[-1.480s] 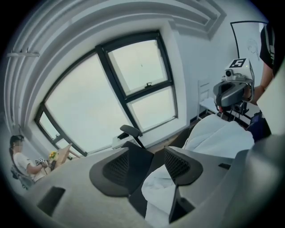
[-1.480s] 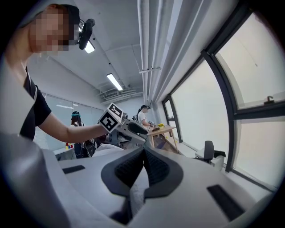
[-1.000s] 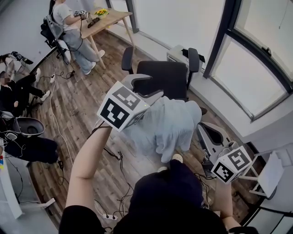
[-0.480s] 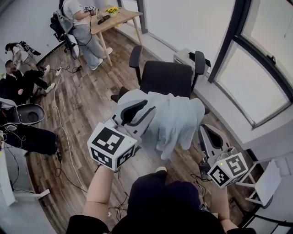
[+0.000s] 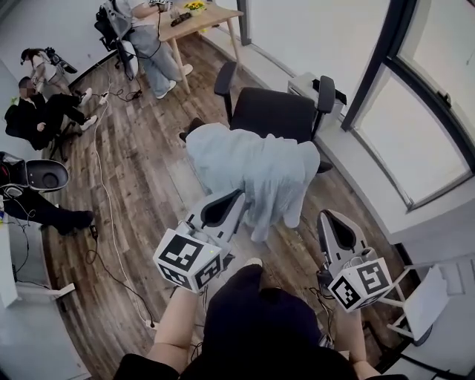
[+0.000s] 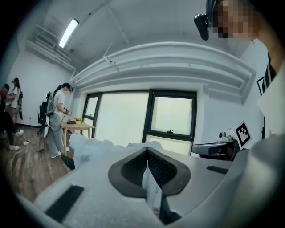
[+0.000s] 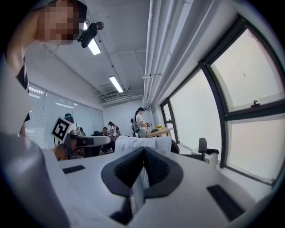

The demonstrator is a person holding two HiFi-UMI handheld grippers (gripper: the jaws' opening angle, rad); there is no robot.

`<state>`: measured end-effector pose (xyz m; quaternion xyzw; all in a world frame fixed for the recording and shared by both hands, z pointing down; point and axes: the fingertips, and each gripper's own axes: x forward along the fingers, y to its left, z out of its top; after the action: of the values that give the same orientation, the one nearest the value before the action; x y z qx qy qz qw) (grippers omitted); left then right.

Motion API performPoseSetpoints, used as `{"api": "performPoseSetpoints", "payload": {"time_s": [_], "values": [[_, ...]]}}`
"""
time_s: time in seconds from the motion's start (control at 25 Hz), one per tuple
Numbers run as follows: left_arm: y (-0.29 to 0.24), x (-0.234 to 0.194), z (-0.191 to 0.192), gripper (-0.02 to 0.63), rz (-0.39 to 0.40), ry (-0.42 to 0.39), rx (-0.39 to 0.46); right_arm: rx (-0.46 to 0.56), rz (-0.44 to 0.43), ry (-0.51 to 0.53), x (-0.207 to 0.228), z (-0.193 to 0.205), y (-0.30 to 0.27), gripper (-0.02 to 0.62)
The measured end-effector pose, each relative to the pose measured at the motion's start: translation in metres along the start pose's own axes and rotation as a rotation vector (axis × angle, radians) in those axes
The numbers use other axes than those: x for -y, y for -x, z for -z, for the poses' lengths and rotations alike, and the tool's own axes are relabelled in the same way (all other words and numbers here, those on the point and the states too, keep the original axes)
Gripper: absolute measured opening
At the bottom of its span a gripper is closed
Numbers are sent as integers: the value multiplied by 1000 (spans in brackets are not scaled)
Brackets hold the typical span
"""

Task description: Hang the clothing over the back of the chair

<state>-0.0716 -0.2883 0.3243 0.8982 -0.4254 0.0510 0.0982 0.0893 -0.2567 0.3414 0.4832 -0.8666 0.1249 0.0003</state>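
A pale blue-grey garment (image 5: 252, 167) lies draped over the back of a black office chair (image 5: 271, 115) in the head view, hanging down on the near side. My left gripper (image 5: 237, 196) is just short of the garment's lower edge, apart from it. In the left gripper view its jaws (image 6: 147, 164) are shut with nothing between them, and the garment (image 6: 100, 149) shows beyond. My right gripper (image 5: 325, 217) hovers to the right of the chair, also apart from the cloth. Its jaws (image 7: 143, 164) are shut and empty, with the garment (image 7: 142, 143) ahead.
Cables (image 5: 104, 215) trail over the wooden floor at left. People sit at the far left (image 5: 44, 111), and one sits at a wooden table (image 5: 204, 18) at the back. A white stand (image 5: 427, 297) is at the right, and large windows (image 5: 415, 111) run along the wall.
My left gripper has drawn back from above the garment toward me and lower, and its jaws have gone from open to shut. The garment stays on the chair back. The right gripper has pulled back a little.
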Motion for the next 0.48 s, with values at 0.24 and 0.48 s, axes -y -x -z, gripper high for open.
{"api": "performPoseSetpoints", "payload": {"time_s": [0.24, 0.48], "values": [[22, 32, 29, 9, -33, -2, -7, -29, 31, 7, -2, 26, 32, 2], [42, 61, 64, 8, -46, 11, -27, -50, 33, -2, -7, 50, 58, 2]]}}
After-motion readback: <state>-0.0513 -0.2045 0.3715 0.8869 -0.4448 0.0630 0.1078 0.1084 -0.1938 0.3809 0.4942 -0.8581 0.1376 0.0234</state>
